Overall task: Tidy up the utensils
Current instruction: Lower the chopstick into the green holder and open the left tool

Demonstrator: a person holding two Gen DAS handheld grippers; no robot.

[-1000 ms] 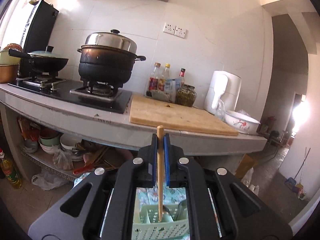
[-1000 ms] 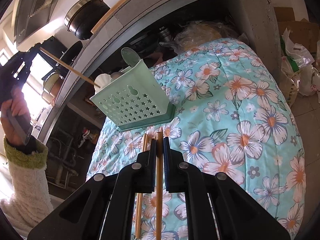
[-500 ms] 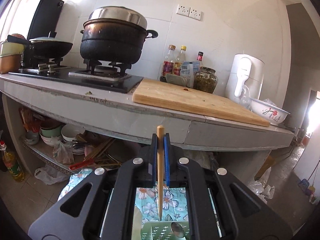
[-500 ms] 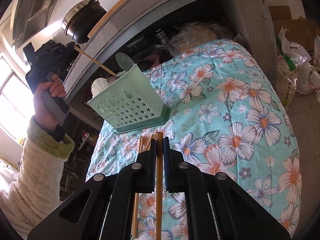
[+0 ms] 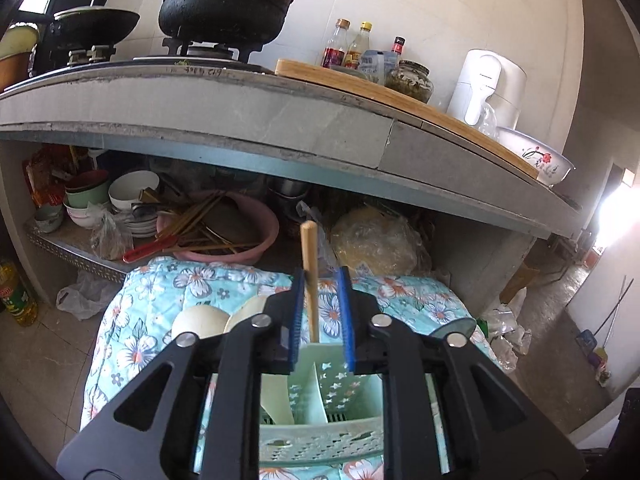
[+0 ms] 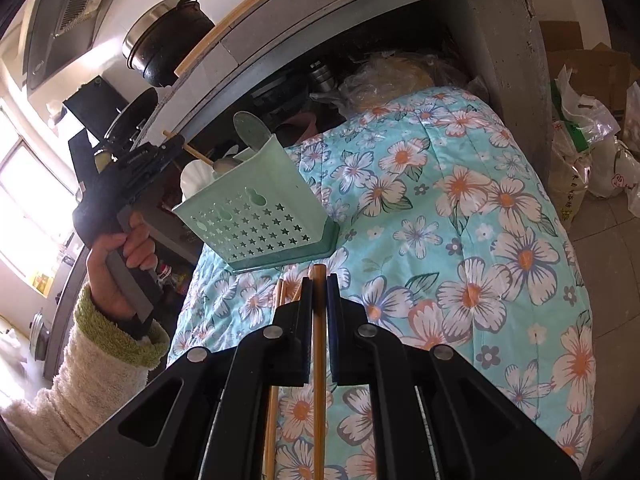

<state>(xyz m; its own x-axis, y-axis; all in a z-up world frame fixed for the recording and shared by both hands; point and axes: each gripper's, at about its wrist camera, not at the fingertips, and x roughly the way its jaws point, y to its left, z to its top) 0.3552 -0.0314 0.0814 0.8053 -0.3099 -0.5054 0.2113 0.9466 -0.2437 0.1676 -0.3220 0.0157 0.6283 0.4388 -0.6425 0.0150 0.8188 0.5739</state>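
A pale green perforated basket [image 5: 320, 436] [image 6: 256, 216] stands on a floral quilt [image 6: 460, 240], with a white ladle [image 5: 200, 320] and a spoon [image 5: 456, 326] in it. My left gripper [image 5: 320, 276] [image 6: 176, 146] hovers just above the basket. Its jaws are opening, and a wooden chopstick [image 5: 310, 264] stands loose between them. The chopstick leans by the left pad, its lower end down in the basket. My right gripper [image 6: 319, 280] is low over the quilt in front of the basket, shut on another chopstick [image 6: 319, 360]. More chopsticks [image 6: 276, 360] lie beside it on the quilt.
The concrete counter edge [image 5: 240, 108] overhangs the quilt, carrying pots, a cutting board and bottles. Beneath it a shelf holds bowls and a pink basin [image 5: 240, 240] of chopsticks. A hand in a fleecy sleeve [image 6: 120, 248] grips the left tool. Bags sit on the floor at right [image 6: 580, 132].
The left gripper has dropped from counter height to just over the basket. Its jaws have parted, and the chopstick now stands loose between them. The right gripper has stayed put.
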